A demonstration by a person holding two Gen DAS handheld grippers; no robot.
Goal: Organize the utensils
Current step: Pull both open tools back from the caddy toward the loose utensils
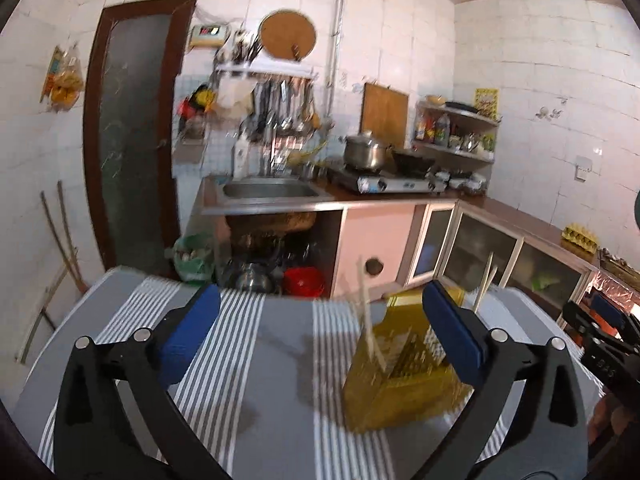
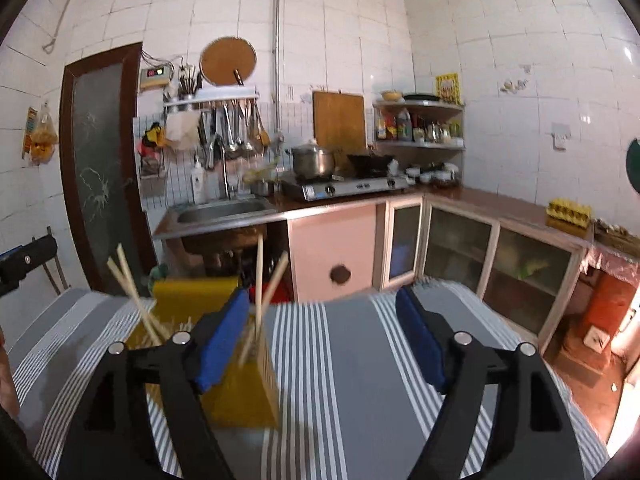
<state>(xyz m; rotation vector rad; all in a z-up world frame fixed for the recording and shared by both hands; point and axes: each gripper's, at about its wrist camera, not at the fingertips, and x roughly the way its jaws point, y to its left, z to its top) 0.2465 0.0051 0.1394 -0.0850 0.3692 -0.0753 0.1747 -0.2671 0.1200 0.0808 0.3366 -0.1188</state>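
Both grippers wide open, nothing held; holder at risk of tipping.
My left gripper and right gripper hover over the striped cloth; chopsticks lean in the yellow holder (light-looking), so I judge a sideways nudge could topple it.

Left claw spread wide, nothing gripped; right claw likewise spread, nothing gripped.

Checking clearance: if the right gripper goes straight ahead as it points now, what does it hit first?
Probably nothing on the table: the right gripper is open over bare striped tablecloth. The yellow utensil holder sits left of its line. Depth is unclear.
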